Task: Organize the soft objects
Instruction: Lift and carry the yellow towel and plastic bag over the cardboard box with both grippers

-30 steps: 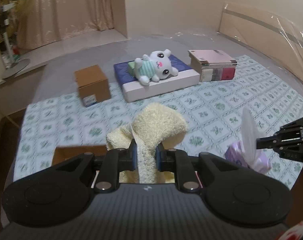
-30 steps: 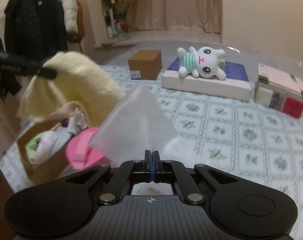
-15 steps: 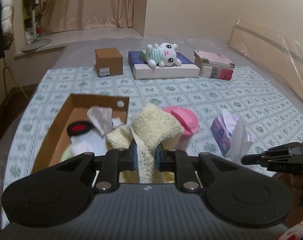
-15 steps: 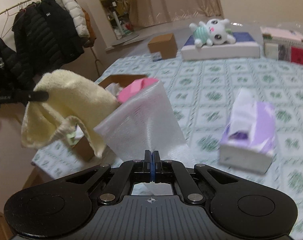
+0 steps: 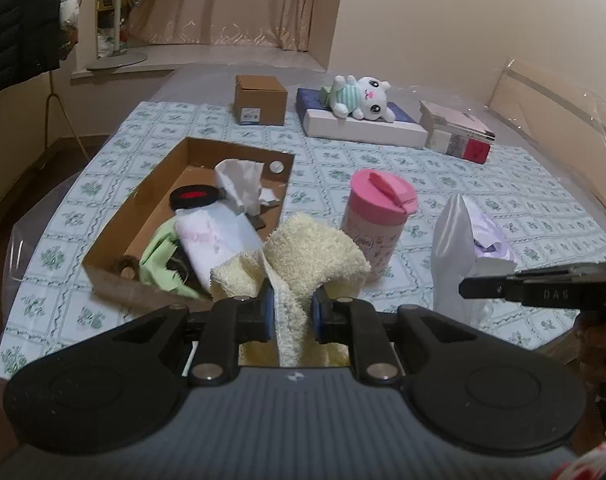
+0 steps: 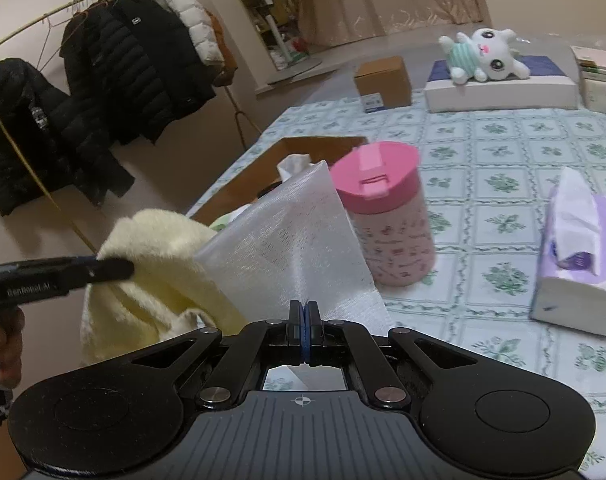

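The left tongs [image 5: 289, 312] pinch a fluffy yellow towel [image 5: 315, 252] at lower centre of the frame, just beside the open cardboard box [image 5: 151, 216]. The right tongs [image 6: 303, 316], pressed together, hold a thin white mesh cloth [image 6: 291, 240] at centre. Both look light and limp, so a bunched fold is the safest hold.

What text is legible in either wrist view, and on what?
"DAS": on the right gripper, seen from the left wrist view.
"GenRobot.AI": on the left gripper, seen from the right wrist view; blurred, reading uncertain.
Small brown box: the white label's print is too small to read.
Pink cup: faint markings, unreadable.
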A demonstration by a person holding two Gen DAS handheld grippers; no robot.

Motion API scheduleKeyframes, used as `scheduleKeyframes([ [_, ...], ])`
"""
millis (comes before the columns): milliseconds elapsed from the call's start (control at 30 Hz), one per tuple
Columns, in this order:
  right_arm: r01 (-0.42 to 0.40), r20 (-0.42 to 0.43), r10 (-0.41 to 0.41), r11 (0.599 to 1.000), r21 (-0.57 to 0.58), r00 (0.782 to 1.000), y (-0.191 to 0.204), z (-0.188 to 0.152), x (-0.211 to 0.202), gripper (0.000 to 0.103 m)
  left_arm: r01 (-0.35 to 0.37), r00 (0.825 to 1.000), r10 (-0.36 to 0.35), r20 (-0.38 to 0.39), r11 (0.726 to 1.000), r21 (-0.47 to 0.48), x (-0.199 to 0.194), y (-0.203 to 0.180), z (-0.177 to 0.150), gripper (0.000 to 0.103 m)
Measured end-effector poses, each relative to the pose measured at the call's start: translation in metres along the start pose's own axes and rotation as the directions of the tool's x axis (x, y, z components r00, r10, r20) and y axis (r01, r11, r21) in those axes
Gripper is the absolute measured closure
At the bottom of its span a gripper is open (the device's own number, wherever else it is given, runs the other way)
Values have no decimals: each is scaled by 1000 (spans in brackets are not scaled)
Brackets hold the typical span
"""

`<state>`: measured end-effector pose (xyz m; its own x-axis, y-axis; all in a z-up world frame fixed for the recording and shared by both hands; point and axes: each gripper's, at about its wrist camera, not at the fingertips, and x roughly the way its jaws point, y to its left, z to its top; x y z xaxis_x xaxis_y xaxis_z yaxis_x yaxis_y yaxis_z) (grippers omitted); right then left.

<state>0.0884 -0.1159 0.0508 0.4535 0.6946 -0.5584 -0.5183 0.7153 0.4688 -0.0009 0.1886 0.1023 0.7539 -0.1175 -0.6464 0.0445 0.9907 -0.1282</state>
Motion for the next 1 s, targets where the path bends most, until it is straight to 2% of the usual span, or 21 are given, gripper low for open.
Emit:
scheduleKeyframes([
  [500,-62,-22,61,998,-24,998,40,13,38,103,-54,998,54,9,999,-4,-7,29,-3,88],
  [1000,-128,-31,127,991,-36,991,78,42,79,103,-70,997,70,33,997,6,-12,60,20,88],
])
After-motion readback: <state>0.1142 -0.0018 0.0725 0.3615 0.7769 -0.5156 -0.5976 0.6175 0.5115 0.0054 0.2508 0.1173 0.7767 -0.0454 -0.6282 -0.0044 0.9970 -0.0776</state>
